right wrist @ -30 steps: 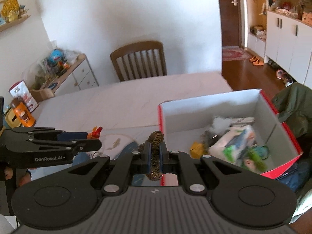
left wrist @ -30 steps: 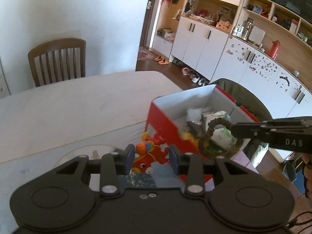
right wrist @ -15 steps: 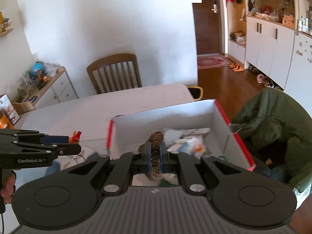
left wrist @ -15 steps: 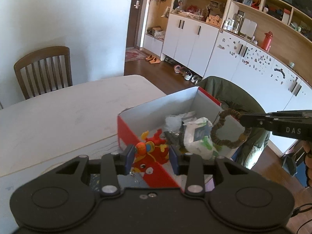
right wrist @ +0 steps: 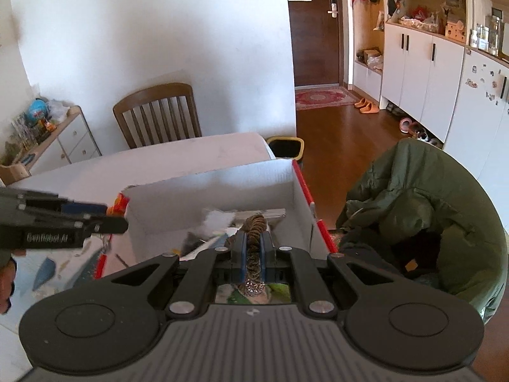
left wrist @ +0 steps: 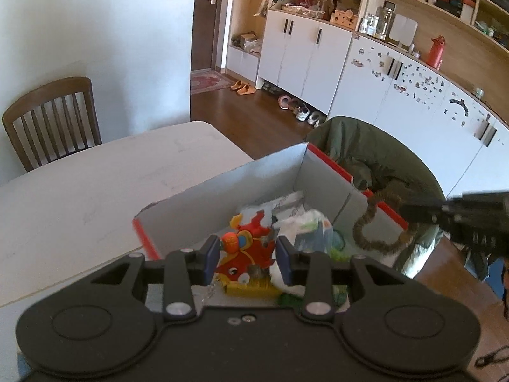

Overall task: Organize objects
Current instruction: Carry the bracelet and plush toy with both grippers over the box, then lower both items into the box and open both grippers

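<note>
At the far left of the left wrist view a wooden chair stands behind the white table. On the table sits an open red-edged cardboard box, its grey inner walls bare, its floor covered with a jumble of packets and small things.

The left tongs hang over the near side of the box, their blue pads clamped on a red and orange plush toy — the pads press its two sides, and the toy sits between them above the box contents. A small chain dangles below it.

To the right, the right tongs come in from the edge of that view with a brown braided ring hanging from their tips, a loop that droops at the right wall of the box. In the right wrist view the right tongs are nearly shut, the pads squeezing the braided ring edge-on, so it stands upright between them — above the box interior. The left tongs show at the left of this view, over the box's left wall, with a bit of orange toy at their tips.

Right of the box a green jacket is draped over a seat, and white cabinets line the wall beyond.
</note>
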The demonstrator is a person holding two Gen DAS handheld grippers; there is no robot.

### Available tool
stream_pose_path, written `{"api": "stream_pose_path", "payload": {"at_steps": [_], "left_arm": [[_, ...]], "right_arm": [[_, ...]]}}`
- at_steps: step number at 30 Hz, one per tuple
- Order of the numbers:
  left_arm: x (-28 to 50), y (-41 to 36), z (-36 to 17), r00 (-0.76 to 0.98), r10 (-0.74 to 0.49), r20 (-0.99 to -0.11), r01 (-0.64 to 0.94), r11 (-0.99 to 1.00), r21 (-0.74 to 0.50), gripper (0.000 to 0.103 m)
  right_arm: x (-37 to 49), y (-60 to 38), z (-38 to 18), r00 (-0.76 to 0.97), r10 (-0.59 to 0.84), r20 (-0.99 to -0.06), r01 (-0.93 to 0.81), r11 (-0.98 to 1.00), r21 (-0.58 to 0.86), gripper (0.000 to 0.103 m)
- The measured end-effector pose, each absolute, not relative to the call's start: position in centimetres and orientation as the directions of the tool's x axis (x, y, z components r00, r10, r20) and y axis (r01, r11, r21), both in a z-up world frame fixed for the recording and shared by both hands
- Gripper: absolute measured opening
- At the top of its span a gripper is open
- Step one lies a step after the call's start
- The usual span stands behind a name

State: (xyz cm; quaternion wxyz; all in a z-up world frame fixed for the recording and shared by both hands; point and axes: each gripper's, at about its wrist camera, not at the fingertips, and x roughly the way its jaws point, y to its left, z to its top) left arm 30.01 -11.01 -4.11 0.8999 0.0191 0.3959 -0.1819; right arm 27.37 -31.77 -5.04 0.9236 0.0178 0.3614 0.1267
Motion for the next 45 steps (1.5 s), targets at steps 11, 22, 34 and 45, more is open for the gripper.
{"api": "stream_pose_path", "payload": {"at_steps": [11,22,34,45], "left_arm": [[34.6,-14.7,-6.8,0.580,-0.293,-0.760,0.347,0.933,-0.095,0.037],[37.1,-16.9,-10.0,0.528,-0.259,-0.809,0.340,0.937,-0.078,0.037],[38.4,-17.1,-12.2,0.486,-0.228,-0.844,0.329,0.942,-0.064,0.037],[37.0,-16.3,-11.7,0.492,-0.229,-0.840,0.313,0.947,-0.075,0.049]], "right_arm": [[30.4,-32.2,-8.9,0.631,0.299,-0.716,-0.278,0.949,0.151,0.008],[31.6,-31.4,-11.8,0.590,0.271,-0.761,-0.315,0.945,0.093,0.008],[32.3,-32.1,-12.0,0.570,0.280,-0.772,-0.323,0.941,0.102,0.008],[31.9,-32.7,-11.3,0.573,0.314,-0.757,-0.334,0.933,0.134,0.009]]}}
